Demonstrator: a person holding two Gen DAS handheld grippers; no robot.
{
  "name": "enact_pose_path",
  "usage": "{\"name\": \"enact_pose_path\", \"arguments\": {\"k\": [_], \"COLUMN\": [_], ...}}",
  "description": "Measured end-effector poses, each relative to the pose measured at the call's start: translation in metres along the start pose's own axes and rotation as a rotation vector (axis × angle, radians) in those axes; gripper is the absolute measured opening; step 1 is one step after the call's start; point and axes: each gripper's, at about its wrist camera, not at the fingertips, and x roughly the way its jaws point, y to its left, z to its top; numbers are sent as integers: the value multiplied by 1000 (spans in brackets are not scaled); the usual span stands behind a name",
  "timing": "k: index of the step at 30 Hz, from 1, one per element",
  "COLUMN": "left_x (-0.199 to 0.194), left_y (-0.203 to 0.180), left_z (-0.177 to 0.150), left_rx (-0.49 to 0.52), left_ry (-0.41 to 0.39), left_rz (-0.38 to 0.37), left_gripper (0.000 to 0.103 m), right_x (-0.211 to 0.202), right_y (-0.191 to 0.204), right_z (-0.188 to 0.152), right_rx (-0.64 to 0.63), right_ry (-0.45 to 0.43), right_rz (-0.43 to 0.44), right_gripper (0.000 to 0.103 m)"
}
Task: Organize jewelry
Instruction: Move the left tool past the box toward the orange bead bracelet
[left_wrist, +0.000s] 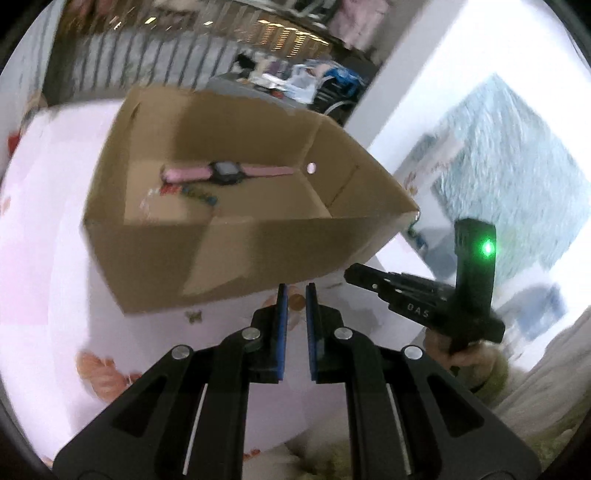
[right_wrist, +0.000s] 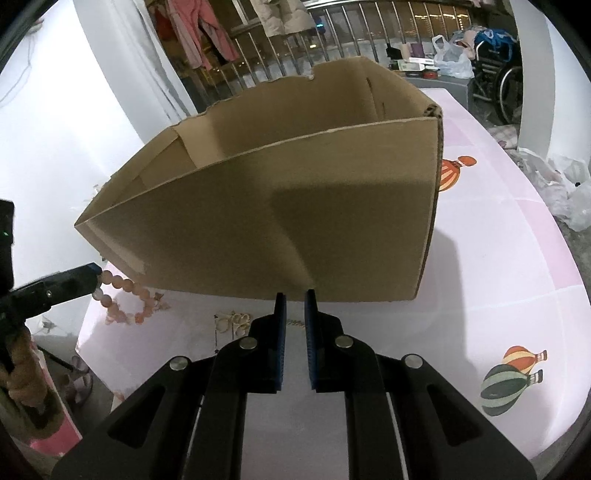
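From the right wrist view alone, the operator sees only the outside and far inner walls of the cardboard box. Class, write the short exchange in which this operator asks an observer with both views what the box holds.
Operator: Is anything lying in the cardboard box? My view stops at its near wall.
Observer: Yes. A pink-strapped watch with a dark face lies flat on the box floor, along the far wall.
Operator: Is it alone in there?
Observer: No. A short multicoloured strand lies just in front of the watch, apart from it; it is too blurred to name.
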Motion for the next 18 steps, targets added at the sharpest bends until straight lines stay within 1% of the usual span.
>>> {"name": "enact_pose_path", "arguments": {"k": [3,6,9,12,15,18], "left_x": [1,-1,-4,-5,-2,-3], "left_y": [27,45,60,69,71,72], "left_z": [-15,-25,-31,-35,-39,-41], "left_rx": [-128,-196,-248,-275,-281,-285], "left_ry": [5,-6,-19,-25,-19,-26], "left_rz": [0,38,63,98,138,164], "left_gripper": [8,8,8,8,8,8], "right_x": [-1,-2,1,4,11,22], "right_y": [2,7,16,35,61,80], "right_z": [0,0,0,-1,-4,-6], "right_rx": [-9,-31,-61,-129,-227,-310], "right_ry": [5,7,16,32,63,100], "right_rz": [1,5,29,82,153,179], "right_gripper": [11,11,11,11,11,11]}}
